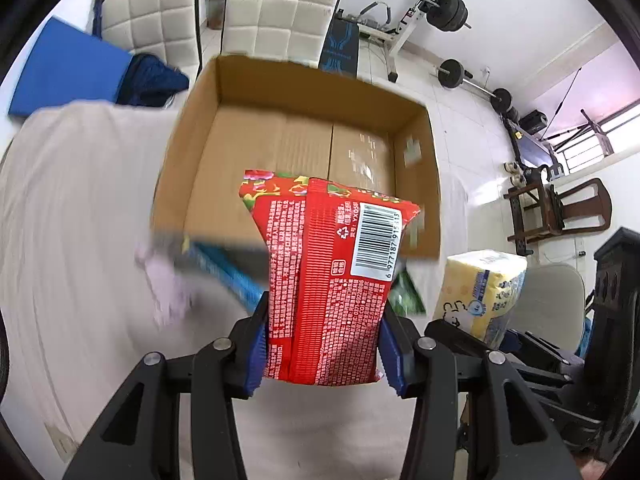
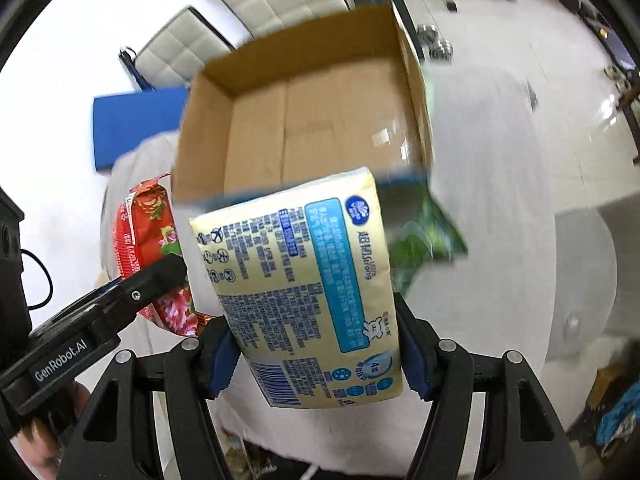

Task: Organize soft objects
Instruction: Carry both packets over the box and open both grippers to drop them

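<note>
My left gripper (image 1: 322, 344) is shut on a red printed soft pack (image 1: 320, 272) and holds it upright above the table, just in front of an open cardboard box (image 1: 304, 136). My right gripper (image 2: 316, 356) is shut on a yellow tissue pack (image 2: 304, 280), held near the same box (image 2: 304, 120). The box looks empty inside. The red pack also shows at the left of the right wrist view (image 2: 140, 236). The yellow pack shows at the right of the left wrist view (image 1: 480, 292).
A white cloth covers the table (image 1: 80, 220). A green packet (image 2: 424, 236), a blue item (image 1: 224, 268) and a pale pink soft thing (image 1: 168, 284) lie blurred in front of the box. Padded chairs (image 1: 280, 8), a blue mat (image 1: 68, 68) and gym gear (image 1: 444, 12) stand behind.
</note>
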`<state>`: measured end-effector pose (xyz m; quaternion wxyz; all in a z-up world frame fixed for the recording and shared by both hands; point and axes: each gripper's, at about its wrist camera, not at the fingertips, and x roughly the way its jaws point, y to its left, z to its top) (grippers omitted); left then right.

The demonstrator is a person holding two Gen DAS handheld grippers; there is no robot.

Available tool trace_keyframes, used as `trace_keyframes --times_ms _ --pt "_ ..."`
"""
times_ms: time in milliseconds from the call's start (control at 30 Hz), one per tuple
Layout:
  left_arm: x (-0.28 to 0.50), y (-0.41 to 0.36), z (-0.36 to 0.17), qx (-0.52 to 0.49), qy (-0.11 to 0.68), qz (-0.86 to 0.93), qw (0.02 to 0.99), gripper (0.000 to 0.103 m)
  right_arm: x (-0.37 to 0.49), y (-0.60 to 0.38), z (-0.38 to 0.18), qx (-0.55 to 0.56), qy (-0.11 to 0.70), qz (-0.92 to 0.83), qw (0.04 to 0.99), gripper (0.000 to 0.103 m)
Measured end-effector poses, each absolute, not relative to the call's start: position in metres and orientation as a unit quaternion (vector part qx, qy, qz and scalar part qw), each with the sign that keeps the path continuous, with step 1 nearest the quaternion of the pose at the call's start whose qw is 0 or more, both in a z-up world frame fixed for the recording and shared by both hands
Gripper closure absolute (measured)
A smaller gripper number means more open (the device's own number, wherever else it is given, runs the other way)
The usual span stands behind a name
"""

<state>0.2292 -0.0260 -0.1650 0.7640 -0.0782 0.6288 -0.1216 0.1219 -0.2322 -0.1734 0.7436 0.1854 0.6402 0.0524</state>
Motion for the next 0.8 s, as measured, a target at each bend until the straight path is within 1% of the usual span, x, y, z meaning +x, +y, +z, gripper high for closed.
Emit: trace_keyframes --times_ms 33,67,133,300,400,533,700,800 --pt "0.249 -0.025 -0.167 -0.076 0.630 -0.121 0.764 0.058 0.139 -0.234 -0.172 0.182 0.636 0.046 0.749 0.034" --pt "0.264 -0.033 -0.189 -0.074 0.631 -0.120 0.763 0.058 0.153 -0.236 -0.177 0.181 0.634 0.042 0.751 0.034" --pt "0.301 -0.039 -0.203 -0.080 0.641 -0.127 0.753 0.058 0.184 -0.235 -0.187 0.180 0.633 0.032 0.752 0.034" --pt "0.363 -0.042 -0.240 -0.099 0.671 -0.135 0.722 0.058 0.267 -0.236 -0.202 0.179 0.642 0.007 0.746 0.034" --pt "0.398 -0.046 -0.265 -0.115 0.691 -0.138 0.700 0.058 0.307 -0.230 -0.224 0.167 0.652 -0.001 0.739 0.034" --pt "0.421 -0.053 -0.291 -0.117 0.708 -0.138 0.682 0.058 0.354 -0.225 -0.255 0.154 0.667 -0.012 0.729 0.034" --pt "0.439 -0.071 -0.311 -0.080 0.717 -0.143 0.678 0.058 0.386 -0.223 -0.285 0.135 0.679 -0.030 0.721 0.033" --pt "0.444 -0.077 -0.324 -0.082 0.725 -0.152 0.666 0.058 0.395 -0.223 -0.300 0.128 0.690 -0.035 0.712 0.033"
